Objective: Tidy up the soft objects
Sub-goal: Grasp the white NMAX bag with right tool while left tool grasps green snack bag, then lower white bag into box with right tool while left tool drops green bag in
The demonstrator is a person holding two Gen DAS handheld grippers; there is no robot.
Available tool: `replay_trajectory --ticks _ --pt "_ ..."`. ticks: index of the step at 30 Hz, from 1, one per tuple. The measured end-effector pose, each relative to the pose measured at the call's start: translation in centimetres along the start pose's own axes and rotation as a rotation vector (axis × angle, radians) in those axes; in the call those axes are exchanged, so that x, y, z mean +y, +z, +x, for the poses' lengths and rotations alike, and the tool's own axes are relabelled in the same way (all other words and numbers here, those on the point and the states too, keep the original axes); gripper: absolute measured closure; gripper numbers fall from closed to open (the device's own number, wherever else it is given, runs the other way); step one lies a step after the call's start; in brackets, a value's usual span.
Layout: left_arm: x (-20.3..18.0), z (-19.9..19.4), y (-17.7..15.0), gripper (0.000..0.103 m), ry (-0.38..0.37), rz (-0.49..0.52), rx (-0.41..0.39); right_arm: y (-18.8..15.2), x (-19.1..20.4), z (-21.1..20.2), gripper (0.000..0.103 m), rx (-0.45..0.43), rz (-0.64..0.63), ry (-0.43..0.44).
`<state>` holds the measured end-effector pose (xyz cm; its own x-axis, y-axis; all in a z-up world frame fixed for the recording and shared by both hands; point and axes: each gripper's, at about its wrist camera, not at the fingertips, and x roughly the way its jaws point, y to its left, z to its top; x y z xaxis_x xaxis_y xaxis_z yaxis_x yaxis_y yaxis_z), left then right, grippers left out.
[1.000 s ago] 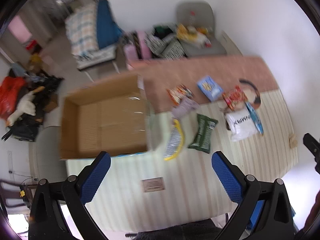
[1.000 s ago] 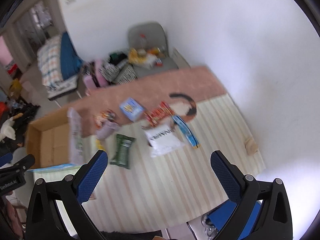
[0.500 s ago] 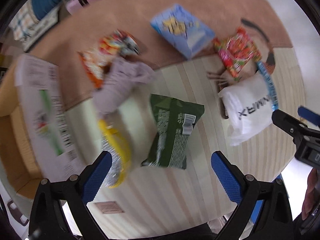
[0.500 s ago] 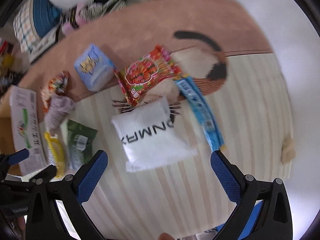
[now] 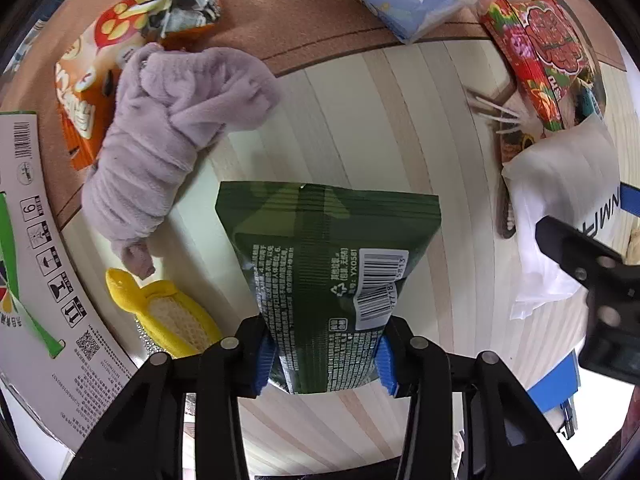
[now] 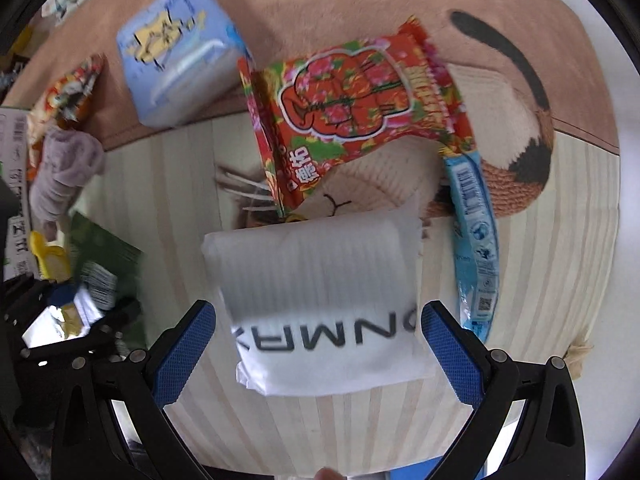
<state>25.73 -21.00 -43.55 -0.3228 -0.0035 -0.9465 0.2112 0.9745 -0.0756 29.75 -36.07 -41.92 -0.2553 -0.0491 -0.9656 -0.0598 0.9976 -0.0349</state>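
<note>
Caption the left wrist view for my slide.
Left hand-held gripper closing on a green snack packet, beside a lilac plush cloth.

Dark green packet with white print and a barcode; lilac plush cloth; yellow sponge; orange snack bag with red spots; pale blue tissue pack; red floral packet; white pouch with black letters; light blue wrapper, print blurred; cream-striped mat edged salmon; blue fingers.
</note>
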Motion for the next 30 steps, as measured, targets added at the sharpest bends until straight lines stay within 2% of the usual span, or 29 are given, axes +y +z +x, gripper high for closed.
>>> replay_trajectory --ticks 2,4,7,10,14,17,21,25,28,30 --pt "-0.2 0.3 -0.3 0.069 0.005 -0.003 -0.012 0.2 0.3 0.9 0.001 0.024 0.001 -0.017" --pt "0.4 -1.2 -1.0 0.071 0.009 -0.012 -0.028 0.3 0.5 1.5 0.017 0.037 0.015 -0.015" --pt "1.2 -3.1 -2.1 0.071 0.000 -0.032 -0.065 -0.2 0.8 1.5 0.028 0.027 0.045 -0.007" --pt "2.5 -6.3 -3.4 0.071 -0.004 -0.044 -0.143 -0.9 1.0 -0.3 0.031 0.003 0.075 0.044" --pt "5.8 -12.1 -6.0 0.071 -0.046 -0.100 -0.245 -2.1 3.2 -5.6 0.031 -0.082 0.071 0.115" --pt "10.5 -16.8 -8.5 0.071 -0.077 -0.144 -0.321 -3.6 7.0 -10.1 0.031 -0.152 0.034 0.169" --pt "18.3 -21.7 -9.7 0.071 -0.070 -0.209 -0.373 -5.8 13.9 -16.9 0.031 -0.242 -0.029 0.242" --pt "26.6 -22.0 -11.1 0.071 -0.051 -0.277 -0.371 -6.8 21.4 -19.8 0.031 -0.276 -0.077 0.308" --pt "31.7 -21.9 -11.8 0.071 -0.042 -0.317 -0.344 -6.2 28.2 -20.9 0.031 -0.275 -0.109 0.330" --pt "34.5 -20.9 -11.5 0.071 -0.063 -0.341 -0.312 -5.0 32.3 -20.3 0.031 -0.264 -0.123 0.323"
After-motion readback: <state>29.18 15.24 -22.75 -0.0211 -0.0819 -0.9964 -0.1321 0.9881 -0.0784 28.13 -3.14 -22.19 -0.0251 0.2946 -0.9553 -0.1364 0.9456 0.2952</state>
